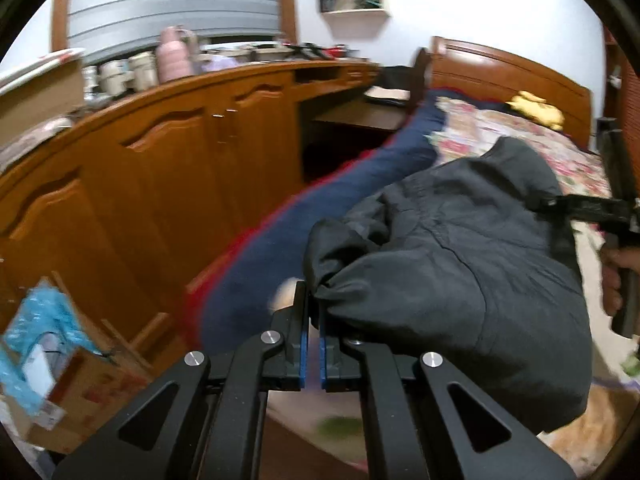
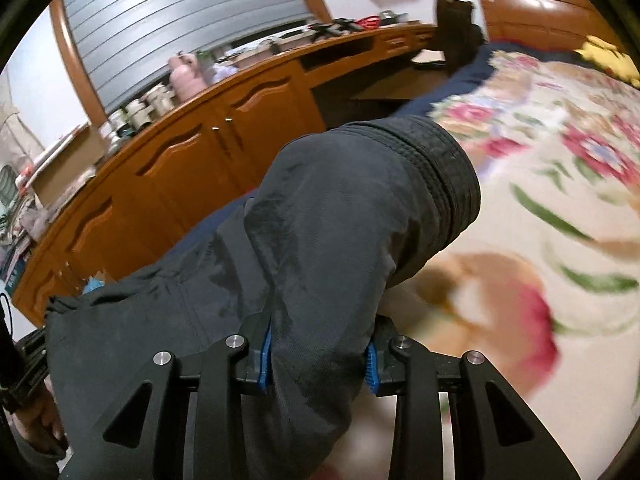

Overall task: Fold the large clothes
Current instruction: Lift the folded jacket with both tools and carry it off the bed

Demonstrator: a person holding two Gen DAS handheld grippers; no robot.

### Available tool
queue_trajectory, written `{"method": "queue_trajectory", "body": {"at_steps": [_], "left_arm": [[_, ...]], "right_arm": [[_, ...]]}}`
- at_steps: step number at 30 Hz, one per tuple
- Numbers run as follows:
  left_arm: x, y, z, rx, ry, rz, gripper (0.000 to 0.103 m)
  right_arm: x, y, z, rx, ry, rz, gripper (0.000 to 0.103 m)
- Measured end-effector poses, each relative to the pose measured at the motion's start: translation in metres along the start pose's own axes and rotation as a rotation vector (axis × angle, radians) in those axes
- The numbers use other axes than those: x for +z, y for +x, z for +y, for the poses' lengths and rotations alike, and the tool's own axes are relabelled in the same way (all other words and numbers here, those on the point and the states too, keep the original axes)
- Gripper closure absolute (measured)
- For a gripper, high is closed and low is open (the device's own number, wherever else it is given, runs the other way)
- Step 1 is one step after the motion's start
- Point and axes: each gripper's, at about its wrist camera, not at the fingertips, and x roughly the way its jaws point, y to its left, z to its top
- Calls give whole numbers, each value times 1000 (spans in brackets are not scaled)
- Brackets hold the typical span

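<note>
A large dark grey padded garment (image 1: 460,260) hangs bunched above the bed, held up between both grippers. My left gripper (image 1: 314,300) is shut, with a thin corner of the garment pinched at its fingertips. In the right wrist view a thick fold of the garment (image 2: 340,208) runs between the blue pads (image 2: 265,364), and my right gripper (image 2: 320,344) is shut on it; a ribbed cuff or hem sticks out toward the bed. The right gripper's black body (image 1: 616,208) and the hand holding it show at the right edge of the left wrist view.
The bed carries a floral blanket (image 2: 540,180) over a blue sheet (image 1: 320,220), with a yellow toy (image 1: 536,108) by the wooden headboard (image 1: 500,68). A long wooden cabinet (image 1: 160,168) with a cluttered top runs along the left. A cardboard box (image 1: 80,384) stands on the floor.
</note>
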Motion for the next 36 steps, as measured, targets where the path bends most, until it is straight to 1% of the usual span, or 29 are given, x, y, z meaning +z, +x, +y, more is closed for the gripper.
{"method": "queue_trajectory", "body": {"at_steps": [1,3,6,7,8,9,10,11,12,13,14,15,17,18,19,20,22,24,25,28,30,34,36], "left_arm": [[2,2,11,27,-7,0,98],[6,7,25,70,-13,-5,99],[3,26,40,126,-15,24,99],[-1,33,43,141,-16,41,99],[-5,42,44,153,-16,67,98],[-12,51,47,156,-28,90,98],[-16,55,54,154,-47,93,98],[-21,56,58,153,-69,91,98],[-24,56,61,150,-82,87,98],[-27,55,63,142,-93,89,95],[-31,53,64,129,-98,94,88],[-34,53,67,118,-100,94,84],[-38,45,70,114,-108,70,63],[-41,38,72,94,-119,55,59],[-40,35,74,82,-125,48,52],[-42,28,74,66,-131,35,39],[-42,17,72,53,-135,9,21],[-41,7,70,40,-140,-16,21],[-41,4,69,35,-141,-24,21],[-39,-8,60,45,-132,-54,21],[-36,-17,52,40,-125,-76,20],[-30,-27,40,44,-114,-93,20],[-26,-32,32,26,-108,-102,21]], "right_arm": [[7,11,5,16,-6,-8,68],[19,24,23,21,-29,-13,68],[26,42,46,7,-85,-17,67],[26,48,52,-10,-106,-17,64],[23,54,56,-31,-114,-5,58],[21,63,58,-51,-115,29,53],[15,75,57,-69,-122,93,48],[9,82,54,-90,-139,136,48],[2,87,51,-121,-164,144,47],[-6,89,43,-141,-195,146,46],[-13,90,35,-153,-211,151,46],[-19,89,26,-139,-216,145,46],[-24,86,12,-125,-214,127,46],[-25,82,4,-114,-216,109,46],[-28,77,-2,-115,-226,92,46],[-32,70,-6,-121,-237,72,46],[-36,60,-14,-133,-260,34,46],[-39,53,-17,-129,-273,7,46],[-39,51,-20,-124,-274,8,46],[-38,51,-16,-102,-276,0,46],[-39,46,-12,-108,-293,-18,46],[-45,30,-5,-89,-299,-26,46],[-50,20,1,-85,-307,-31,46]]}}
